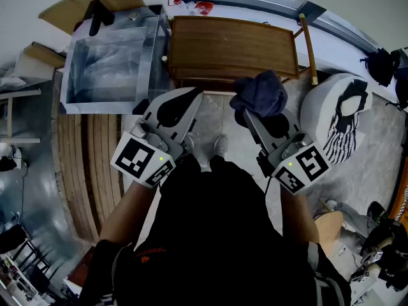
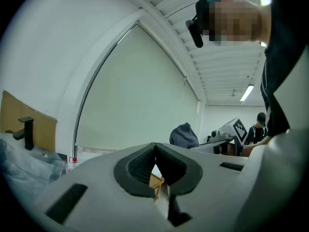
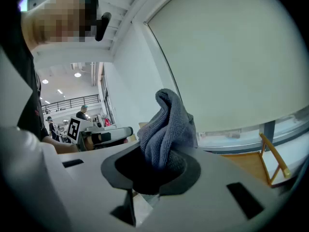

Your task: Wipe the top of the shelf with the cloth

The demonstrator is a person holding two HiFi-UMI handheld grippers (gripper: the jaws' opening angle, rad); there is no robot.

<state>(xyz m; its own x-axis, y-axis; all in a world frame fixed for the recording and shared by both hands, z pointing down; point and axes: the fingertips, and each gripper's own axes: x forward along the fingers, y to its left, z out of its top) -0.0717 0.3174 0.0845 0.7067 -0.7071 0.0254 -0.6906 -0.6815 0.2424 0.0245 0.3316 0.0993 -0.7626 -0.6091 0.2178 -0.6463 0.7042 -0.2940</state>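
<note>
Cloth [image 1: 260, 93] bunched upright, pinched in right gripper [image 1: 250, 115] near shelf [image 1: 229, 43] front edge; left gripper [image 1: 191, 99] beside it, jaws together on nothing.

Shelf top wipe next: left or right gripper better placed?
Right. The right gripper is shut on the cloth and is held near the front edge of the wooden shelf top. The left gripper is shut with nothing between its jaws, so it would need the cloth first.
</note>
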